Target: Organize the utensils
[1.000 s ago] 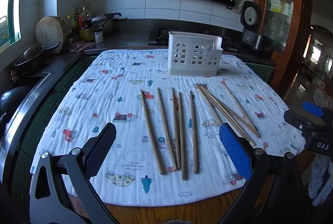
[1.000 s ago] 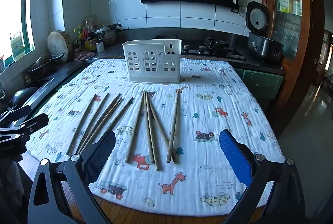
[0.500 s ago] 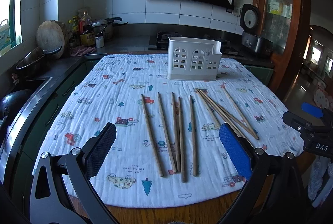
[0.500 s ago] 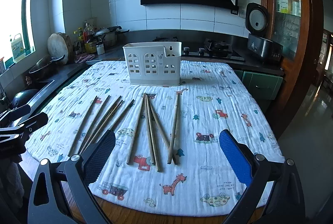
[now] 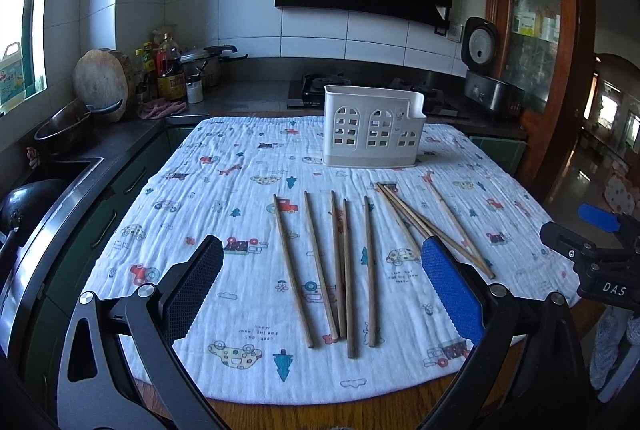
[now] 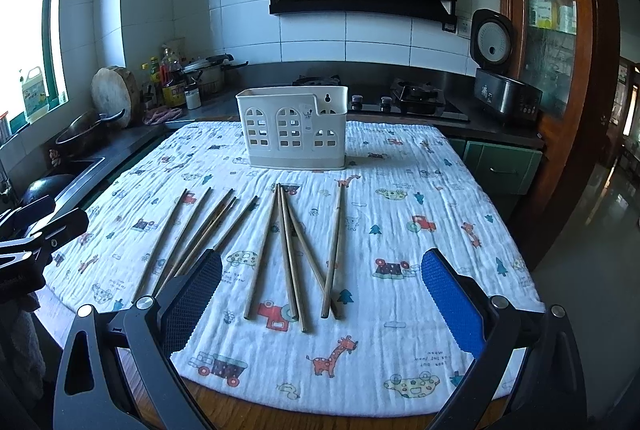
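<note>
Several wooden chopsticks (image 5: 346, 270) lie side by side on a white printed cloth (image 5: 224, 190); they also show in the right wrist view (image 6: 285, 250). A white slotted utensil holder (image 5: 372, 126) stands upright at the far side of the cloth, seen too in the right wrist view (image 6: 294, 128). My left gripper (image 5: 320, 290) is open and empty above the near ends of the left group. My right gripper (image 6: 320, 294) is open and empty above the near ends of the right group. Each gripper shows at the edge of the other's view.
The cloth covers a wooden table (image 5: 360, 414). A dark counter with a sink (image 5: 60, 170), a pan, bottles (image 5: 168, 70) and a round board runs along the left. A stove (image 6: 416, 98) and a rice cooker (image 6: 500, 82) stand behind the holder.
Both grippers have risen and tilted slightly, so the table sits a little lower in each view. The chopsticks and the holder have not moved.
</note>
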Tool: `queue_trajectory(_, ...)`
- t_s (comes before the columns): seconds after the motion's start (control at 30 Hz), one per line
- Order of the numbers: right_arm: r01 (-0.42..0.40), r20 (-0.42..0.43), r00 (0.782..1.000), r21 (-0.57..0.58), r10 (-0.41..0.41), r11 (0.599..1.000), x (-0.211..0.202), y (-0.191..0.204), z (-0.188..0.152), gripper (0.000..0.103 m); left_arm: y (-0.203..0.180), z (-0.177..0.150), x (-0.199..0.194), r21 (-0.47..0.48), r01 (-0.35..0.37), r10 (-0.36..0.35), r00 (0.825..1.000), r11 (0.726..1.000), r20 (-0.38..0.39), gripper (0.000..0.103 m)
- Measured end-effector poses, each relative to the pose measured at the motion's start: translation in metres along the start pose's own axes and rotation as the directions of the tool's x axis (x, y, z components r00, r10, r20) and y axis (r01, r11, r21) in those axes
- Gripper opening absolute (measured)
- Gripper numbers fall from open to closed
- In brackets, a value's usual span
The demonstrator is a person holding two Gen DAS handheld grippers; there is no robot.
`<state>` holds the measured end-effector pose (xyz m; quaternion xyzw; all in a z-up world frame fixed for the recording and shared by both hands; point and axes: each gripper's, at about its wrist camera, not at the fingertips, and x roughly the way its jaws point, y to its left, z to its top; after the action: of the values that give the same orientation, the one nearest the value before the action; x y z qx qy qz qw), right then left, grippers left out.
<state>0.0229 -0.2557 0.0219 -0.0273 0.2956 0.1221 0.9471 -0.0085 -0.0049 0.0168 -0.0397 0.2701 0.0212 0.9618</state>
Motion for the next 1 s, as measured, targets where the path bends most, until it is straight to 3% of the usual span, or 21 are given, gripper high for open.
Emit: queue_trajectory(1.0,0.001,0.002,1.000,-0.007,-0.001,1.000,0.0003,0.0031,0.0021,0.097,0.0029,0.0043,-0.0020,-0.013,-0.007,0.007,1.000,1.000,0.007,0.097)
